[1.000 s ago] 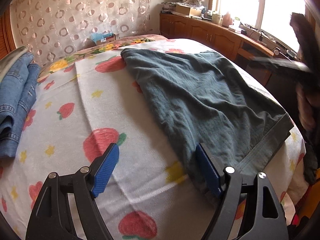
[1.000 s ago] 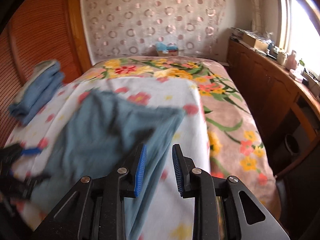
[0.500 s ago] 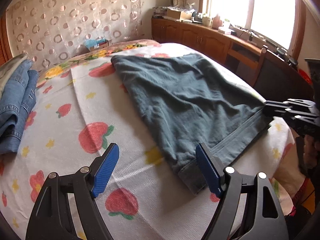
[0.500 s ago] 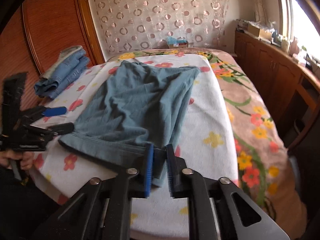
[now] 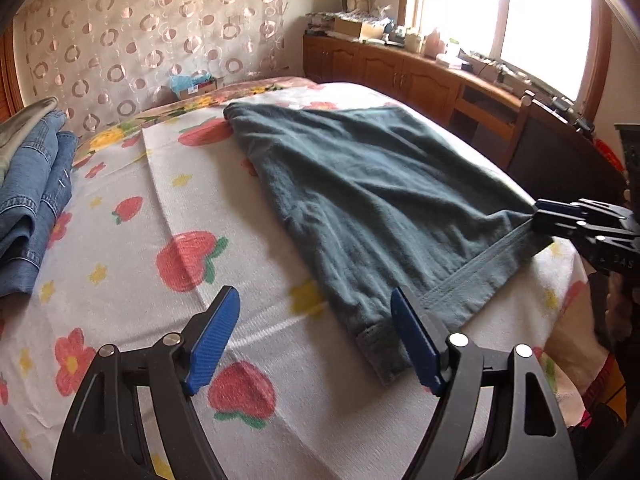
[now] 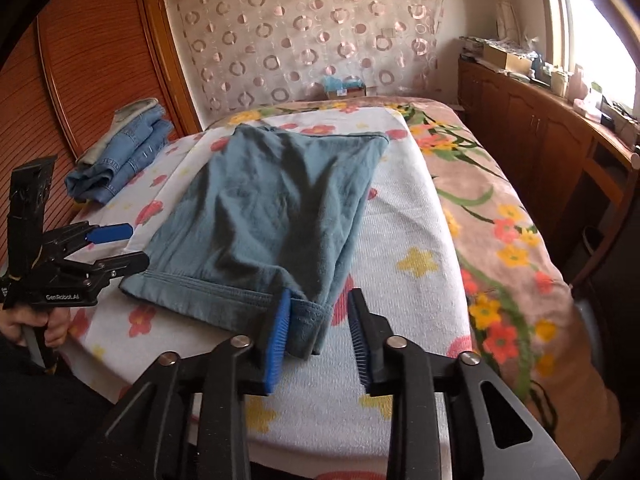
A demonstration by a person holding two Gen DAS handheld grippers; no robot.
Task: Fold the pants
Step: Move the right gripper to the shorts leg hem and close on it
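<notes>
Grey-blue pants [image 5: 372,196] lie flat on the bed, folded lengthwise, hem edge towards me; they also show in the right wrist view [image 6: 276,208]. My left gripper [image 5: 316,336] is open just off the near hem corner, its right pad beside the cloth. It shows in the right wrist view [image 6: 120,248], open at the left hem corner. My right gripper [image 6: 318,336] is open with the right hem corner lying between its jaws. In the left wrist view it [image 5: 536,220] sits at the far hem corner.
Folded blue jeans [image 5: 28,200] are stacked at the bed's left side, also in the right wrist view [image 6: 120,156]. A strawberry-print blanket [image 5: 132,240] covers the bed. A wooden cabinet [image 6: 552,136] runs along the right under the window. A patterned curtain [image 6: 312,36] hangs behind.
The pants were laid down flat on the bed. My right gripper, shut on the hem corner half a second ago, has opened. My left gripper stayed open.
</notes>
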